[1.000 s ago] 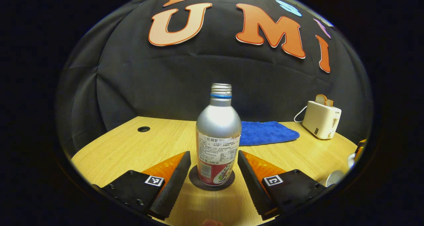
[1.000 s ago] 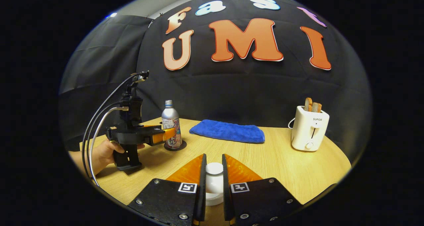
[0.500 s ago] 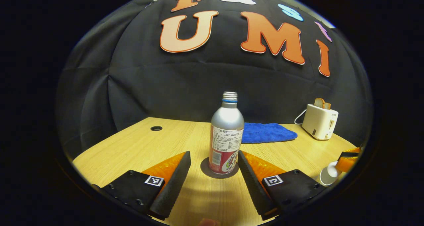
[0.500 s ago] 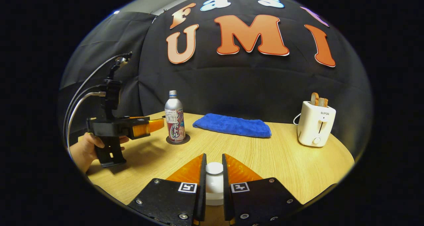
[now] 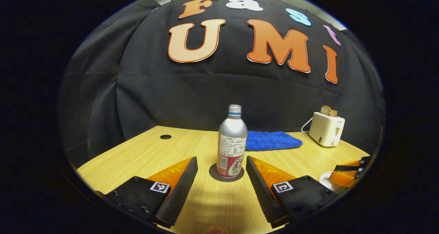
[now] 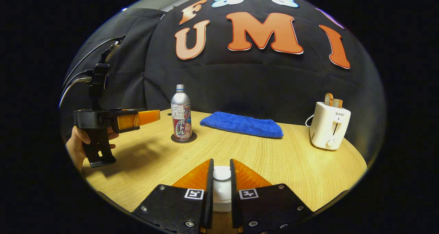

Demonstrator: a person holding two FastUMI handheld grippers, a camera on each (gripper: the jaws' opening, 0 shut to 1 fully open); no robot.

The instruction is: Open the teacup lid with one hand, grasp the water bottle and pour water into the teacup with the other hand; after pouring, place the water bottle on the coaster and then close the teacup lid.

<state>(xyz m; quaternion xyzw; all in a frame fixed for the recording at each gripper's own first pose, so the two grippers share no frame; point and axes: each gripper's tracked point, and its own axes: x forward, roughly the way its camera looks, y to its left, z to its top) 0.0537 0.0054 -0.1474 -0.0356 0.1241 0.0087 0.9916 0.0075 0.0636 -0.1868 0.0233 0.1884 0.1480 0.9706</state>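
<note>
Left gripper view: the left gripper has its jaws wide, with nothing between them. The bottle stands upright on the coaster just ahead. Behind lie a blue cloth and a toaster; the table has a round hole.

Right gripper view: the right gripper has its jaws narrow, pinching the lid by its knob. A hand holds the left gripper short of the bottle, not touching it.
</note>
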